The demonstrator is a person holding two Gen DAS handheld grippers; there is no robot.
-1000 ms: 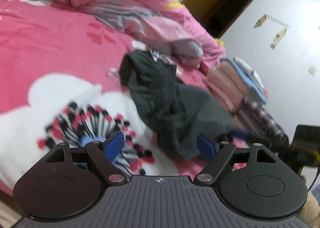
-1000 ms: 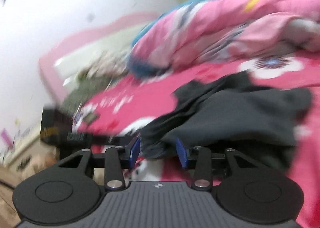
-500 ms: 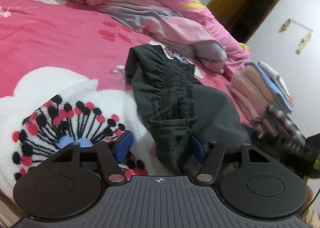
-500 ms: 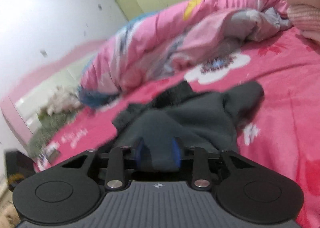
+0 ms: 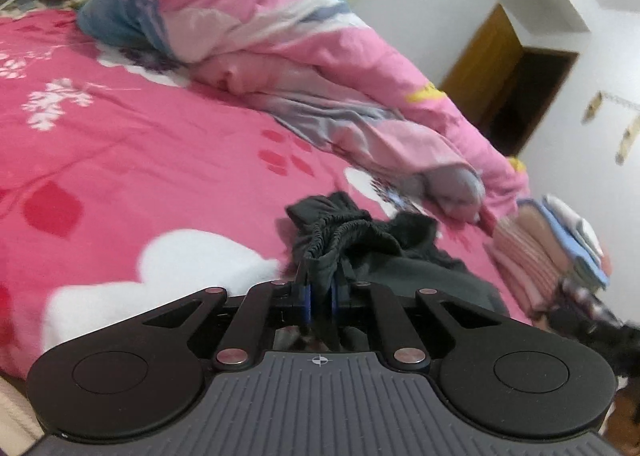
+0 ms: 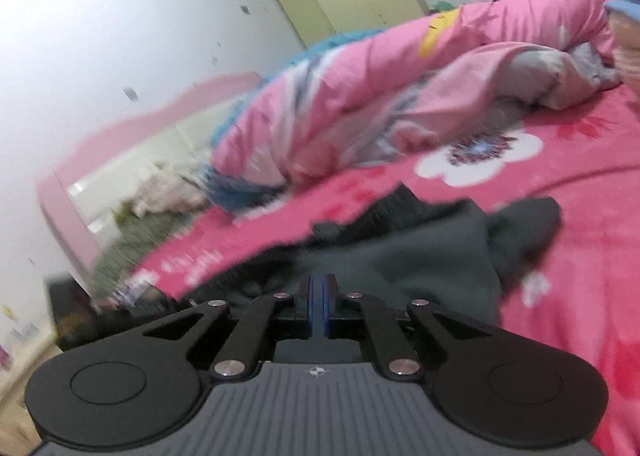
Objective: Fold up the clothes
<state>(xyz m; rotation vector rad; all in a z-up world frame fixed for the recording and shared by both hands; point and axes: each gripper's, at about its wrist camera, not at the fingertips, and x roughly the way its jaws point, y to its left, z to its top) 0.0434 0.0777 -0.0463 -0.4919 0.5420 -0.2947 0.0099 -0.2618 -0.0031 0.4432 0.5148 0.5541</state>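
Dark grey shorts (image 5: pixel 360 244) with an elastic waistband lie crumpled on the pink flowered bed sheet (image 5: pixel 140 144). My left gripper (image 5: pixel 319 296) is shut on the waistband edge, cloth pinched between its blue pads. In the right wrist view the same shorts (image 6: pixel 420 256) spread ahead on the sheet (image 6: pixel 580 256). My right gripper (image 6: pixel 319 304) is shut on the near edge of the shorts, its blue pads pressed together.
A rumpled pink quilt (image 5: pixel 280 56) lies along the far side of the bed, also in the right wrist view (image 6: pixel 380 96). A stack of folded clothes (image 5: pixel 552 248) sits at the right. A pink headboard (image 6: pixel 120 160) and white wall stand behind.
Both grippers were open a second ago. They moved onto the shorts and closed on them, the left on the waistband and the right on the near edge.
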